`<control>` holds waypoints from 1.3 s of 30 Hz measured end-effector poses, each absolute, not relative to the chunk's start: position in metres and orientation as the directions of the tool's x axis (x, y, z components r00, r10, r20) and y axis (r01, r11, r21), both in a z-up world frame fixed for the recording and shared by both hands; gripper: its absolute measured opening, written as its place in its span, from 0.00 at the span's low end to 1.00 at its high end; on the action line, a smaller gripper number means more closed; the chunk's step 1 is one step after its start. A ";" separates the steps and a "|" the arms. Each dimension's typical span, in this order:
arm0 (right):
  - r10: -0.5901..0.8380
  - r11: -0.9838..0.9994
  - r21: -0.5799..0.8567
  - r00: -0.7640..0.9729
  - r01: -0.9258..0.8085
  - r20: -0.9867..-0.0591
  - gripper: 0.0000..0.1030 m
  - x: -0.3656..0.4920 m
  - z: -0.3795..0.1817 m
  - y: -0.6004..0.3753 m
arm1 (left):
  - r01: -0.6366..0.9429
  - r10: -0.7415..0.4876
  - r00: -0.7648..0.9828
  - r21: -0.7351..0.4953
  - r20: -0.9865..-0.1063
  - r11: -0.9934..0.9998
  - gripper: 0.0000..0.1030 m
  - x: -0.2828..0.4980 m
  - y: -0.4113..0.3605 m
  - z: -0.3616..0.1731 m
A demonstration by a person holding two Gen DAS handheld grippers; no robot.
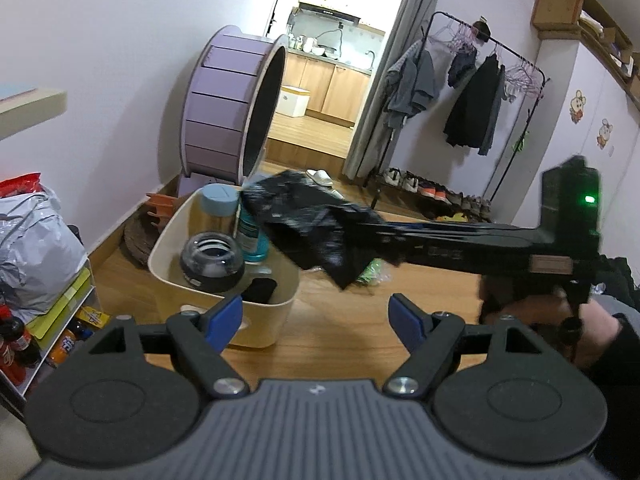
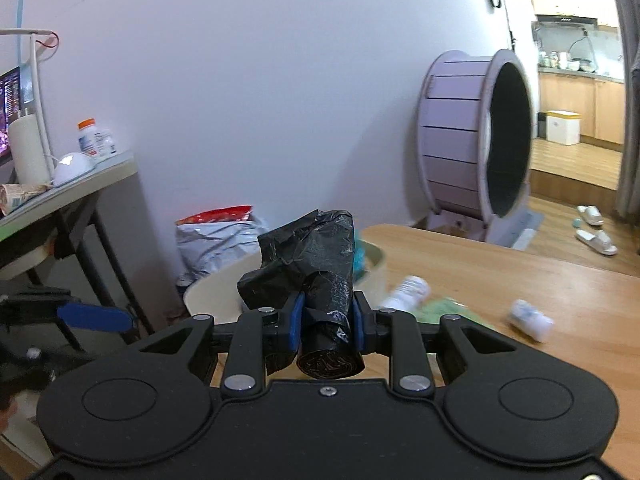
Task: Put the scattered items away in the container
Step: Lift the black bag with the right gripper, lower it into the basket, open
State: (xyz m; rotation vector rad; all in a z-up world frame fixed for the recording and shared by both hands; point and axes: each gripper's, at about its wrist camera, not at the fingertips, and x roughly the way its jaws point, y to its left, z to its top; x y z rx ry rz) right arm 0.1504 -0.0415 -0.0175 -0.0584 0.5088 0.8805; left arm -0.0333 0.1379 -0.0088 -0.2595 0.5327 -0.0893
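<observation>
My right gripper (image 2: 326, 322) is shut on a roll of black trash bags (image 2: 320, 276), loose plastic trailing from it. In the left wrist view the roll (image 1: 308, 220) hangs just right of and above the cream bin (image 1: 168, 248), held by the right gripper's arm reaching in from the right. The bin holds a dark glass jar (image 1: 211, 262), a blue-capped bottle (image 1: 218, 208), a blue mouthwash bottle (image 1: 250, 240) and a black item (image 1: 260, 290). My left gripper (image 1: 316, 322) is open and empty in front of the bin. The bin's rim (image 2: 208, 292) shows behind the roll.
On the wooden table lie two white bottles (image 2: 406, 290) (image 2: 530, 318) and a green wrapper (image 2: 440, 310). A purple wheel (image 1: 232, 104) stands behind the table. A shelf with soda bottles (image 1: 16, 344) and a grey bag (image 1: 36, 256) is at left.
</observation>
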 end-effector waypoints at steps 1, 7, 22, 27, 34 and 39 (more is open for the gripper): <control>0.726 0.638 0.158 0.519 -0.754 -0.452 0.24 0.152 -0.018 -0.034 | 0.014 -0.148 0.860 -0.267 -0.489 0.964 0.77 -0.034 0.140 -0.009; 0.729 0.621 0.160 0.490 -0.768 -0.477 0.24 0.159 -0.023 0.006 | -0.015 -0.122 0.863 -0.267 -0.490 0.964 0.77 -0.039 0.153 -0.008; 0.656 0.651 0.129 0.469 -0.748 -0.591 0.49 0.151 -0.047 0.052 | -0.056 -0.086 0.870 -0.271 -0.486 0.961 0.77 -0.041 0.167 -0.007; 0.670 0.662 0.110 0.519 -0.742 -0.530 0.60 0.143 -0.034 0.033 | -0.062 -0.084 0.867 -0.274 -0.491 0.960 0.77 -0.040 0.167 -0.010; 0.667 0.686 0.110 0.563 -0.719 -0.488 0.60 0.147 -0.022 -0.004 | -0.054 -0.087 0.868 -0.267 -0.489 0.962 0.77 -0.040 0.165 -0.010; 0.615 0.735 0.075 0.616 -0.674 -0.491 0.64 0.154 -0.025 -0.039 | -0.045 -0.102 0.862 -0.275 -0.496 0.960 0.77 -0.034 0.160 -0.015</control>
